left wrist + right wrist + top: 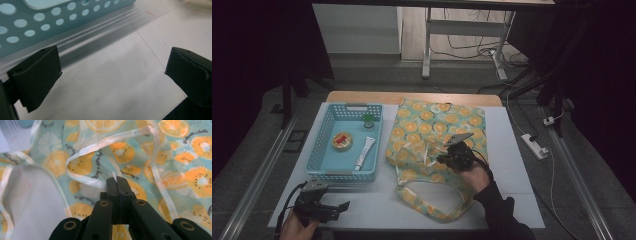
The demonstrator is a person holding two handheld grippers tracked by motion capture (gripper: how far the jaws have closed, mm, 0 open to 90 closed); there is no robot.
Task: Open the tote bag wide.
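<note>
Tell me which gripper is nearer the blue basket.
Left. The left gripper sits just below the basket's near wall; the right gripper is off to its side, on the fruit-print bag.

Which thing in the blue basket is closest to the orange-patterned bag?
The white tube. It lies along the blue basket's right side, next to the bag. The round tin with the red top and the little green-capped bottle sit farther away.
</note>
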